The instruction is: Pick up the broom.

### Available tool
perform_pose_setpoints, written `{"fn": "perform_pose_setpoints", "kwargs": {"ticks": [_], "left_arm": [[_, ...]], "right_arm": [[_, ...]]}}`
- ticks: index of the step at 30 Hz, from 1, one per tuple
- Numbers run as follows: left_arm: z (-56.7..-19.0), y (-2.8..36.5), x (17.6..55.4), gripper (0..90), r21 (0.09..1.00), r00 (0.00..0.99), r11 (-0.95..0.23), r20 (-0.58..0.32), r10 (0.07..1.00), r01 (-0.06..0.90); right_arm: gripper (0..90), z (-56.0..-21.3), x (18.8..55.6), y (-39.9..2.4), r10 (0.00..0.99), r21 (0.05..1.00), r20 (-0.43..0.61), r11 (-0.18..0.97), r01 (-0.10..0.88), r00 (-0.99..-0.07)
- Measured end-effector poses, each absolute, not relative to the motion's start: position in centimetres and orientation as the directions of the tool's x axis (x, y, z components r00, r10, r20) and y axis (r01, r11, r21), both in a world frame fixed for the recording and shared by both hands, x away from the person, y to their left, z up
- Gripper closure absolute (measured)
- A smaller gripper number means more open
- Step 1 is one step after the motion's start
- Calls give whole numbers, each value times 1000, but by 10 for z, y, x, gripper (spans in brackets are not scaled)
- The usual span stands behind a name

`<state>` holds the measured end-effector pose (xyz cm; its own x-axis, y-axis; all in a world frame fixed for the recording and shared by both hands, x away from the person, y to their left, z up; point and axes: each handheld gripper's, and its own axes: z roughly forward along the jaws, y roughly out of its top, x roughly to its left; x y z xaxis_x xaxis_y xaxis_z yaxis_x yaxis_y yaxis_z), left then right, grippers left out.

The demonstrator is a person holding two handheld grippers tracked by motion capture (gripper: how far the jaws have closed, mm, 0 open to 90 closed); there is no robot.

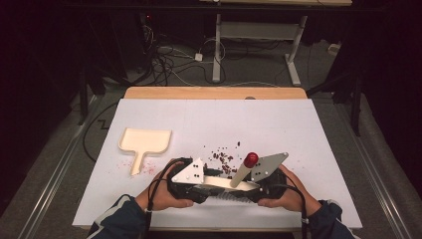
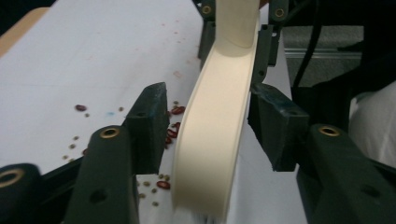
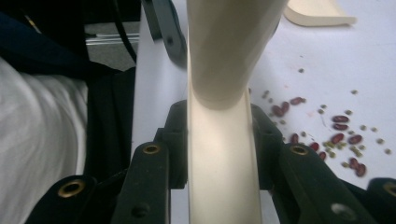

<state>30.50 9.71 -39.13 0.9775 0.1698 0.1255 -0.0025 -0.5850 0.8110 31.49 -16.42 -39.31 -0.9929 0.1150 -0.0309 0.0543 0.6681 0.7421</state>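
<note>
Cream brush (image 1: 234, 183) with red-tipped handle, cream dustpan (image 1: 144, 142), dark red and greenish beans (image 1: 223, 158), white table (image 1: 278, 124).

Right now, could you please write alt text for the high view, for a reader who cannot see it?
A person's two hands hold the left gripper and right gripper together at the near edge of a white table, with a cream brush with a red-tipped handle between them. Scattered beans lie just beyond, and a cream dustpan rests to the left.
</note>
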Motion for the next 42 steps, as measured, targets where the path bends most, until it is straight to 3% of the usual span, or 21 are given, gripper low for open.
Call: {"fn": "perform_pose_setpoints", "kwargs": {"ticks": [3,4,5,7,16,29,42], "left_arm": [[-388,105,304,308,816,957,-578,162,239,6],[-387,115,304,301,824,931,-566,190,312,21],[-387,115,304,285,824,931,-566,190,312,21],[-389,133,303,255,840,885,-540,214,413,50],[-409,177,300,207,837,775,-534,256,578,122],[-446,224,280,207,829,692,-494,195,695,263],[-458,232,273,202,803,682,-521,210,701,288]], "right_arm": [[672,-391,318,-170,143,751,-39,657,65,-989],[672,-389,319,-172,163,754,-38,652,78,-986],[672,-388,320,-173,172,756,-47,649,78,-984],[672,-384,321,-177,196,760,-60,645,83,-979],[673,-375,332,-197,310,782,-87,610,129,-947],[673,-373,344,-214,470,786,-140,588,190,-871],[673,-375,375,-223,600,784,-232,582,218,-766]]}}
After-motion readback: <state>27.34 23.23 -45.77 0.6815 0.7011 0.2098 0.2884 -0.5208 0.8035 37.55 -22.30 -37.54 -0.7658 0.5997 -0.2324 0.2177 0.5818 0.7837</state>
